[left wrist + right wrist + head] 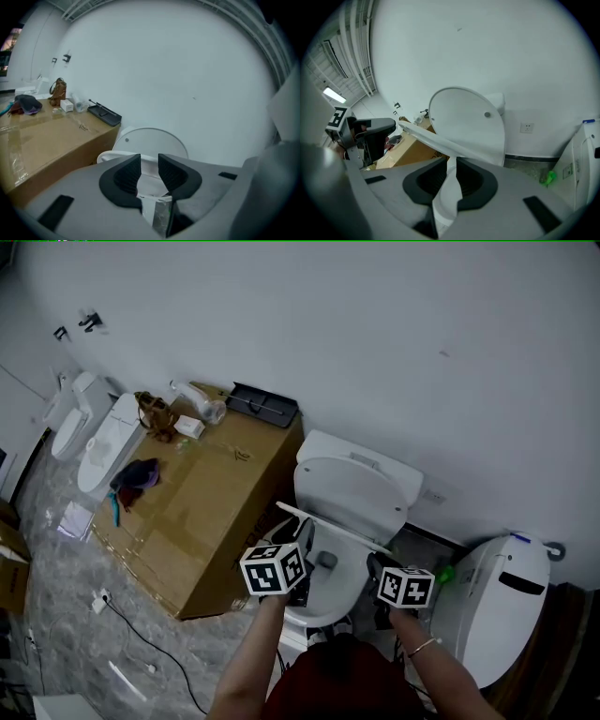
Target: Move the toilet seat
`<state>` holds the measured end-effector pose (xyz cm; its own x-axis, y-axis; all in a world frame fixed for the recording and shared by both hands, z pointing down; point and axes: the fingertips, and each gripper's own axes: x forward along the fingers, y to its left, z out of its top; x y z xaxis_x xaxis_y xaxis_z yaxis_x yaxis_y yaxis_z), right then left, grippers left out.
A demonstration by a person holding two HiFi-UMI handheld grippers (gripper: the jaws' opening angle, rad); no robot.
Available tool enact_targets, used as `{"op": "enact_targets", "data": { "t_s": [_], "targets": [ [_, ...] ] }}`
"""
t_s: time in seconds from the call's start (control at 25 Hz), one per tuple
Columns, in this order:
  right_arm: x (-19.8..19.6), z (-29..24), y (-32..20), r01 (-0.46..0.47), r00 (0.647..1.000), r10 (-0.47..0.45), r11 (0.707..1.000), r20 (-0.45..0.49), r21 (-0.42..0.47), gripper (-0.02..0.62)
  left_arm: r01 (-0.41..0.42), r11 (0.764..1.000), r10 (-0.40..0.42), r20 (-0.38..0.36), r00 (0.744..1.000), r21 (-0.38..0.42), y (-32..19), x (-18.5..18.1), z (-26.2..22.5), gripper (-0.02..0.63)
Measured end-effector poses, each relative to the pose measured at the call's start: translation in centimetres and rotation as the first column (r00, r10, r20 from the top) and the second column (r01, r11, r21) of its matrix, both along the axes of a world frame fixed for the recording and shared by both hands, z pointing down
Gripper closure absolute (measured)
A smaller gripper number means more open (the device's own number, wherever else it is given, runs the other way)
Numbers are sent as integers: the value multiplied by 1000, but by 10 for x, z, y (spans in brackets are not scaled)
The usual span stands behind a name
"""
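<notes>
- Toilet seat (333, 528) is half-raised, tilted between the bowl (323, 594) and the upright lid (356, 486). Looks mid-swing to me, so the rest of the travel is still to do.
- Right gripper (451, 168) jaws are clamped on the seat's front rim.
- Left gripper (149, 171) jaws stand apart, pressing on nothing, near the seat's left edge.
- Seat is a thin, smooth, glossy white ring, likely hard plastic. The lid is a matching oval. Jaw pads are black and ribbed.
</notes>
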<state>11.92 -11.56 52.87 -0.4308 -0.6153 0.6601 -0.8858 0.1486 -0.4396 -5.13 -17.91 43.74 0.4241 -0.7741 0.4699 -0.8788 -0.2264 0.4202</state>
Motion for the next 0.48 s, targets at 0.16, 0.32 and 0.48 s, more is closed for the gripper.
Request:
{"op": "enact_targets", "data": {
  "t_s": [0.16,0.32,0.48],
  "targets": [
    [6,-1,-9,-15,1000,15,1000,-2,8,525,-88,996,89,54,995,-19,1,19,9,488],
    [11,-2,-17,-23,1000,23,1000,-9,16,526,-160,986,163,122,979,-39,-11,33,17,492],
    [14,-4,-27,-25,999,26,999,-28,24,526,-181,983,182,162,970,-24,-30,43,14,514]
  ]
}}
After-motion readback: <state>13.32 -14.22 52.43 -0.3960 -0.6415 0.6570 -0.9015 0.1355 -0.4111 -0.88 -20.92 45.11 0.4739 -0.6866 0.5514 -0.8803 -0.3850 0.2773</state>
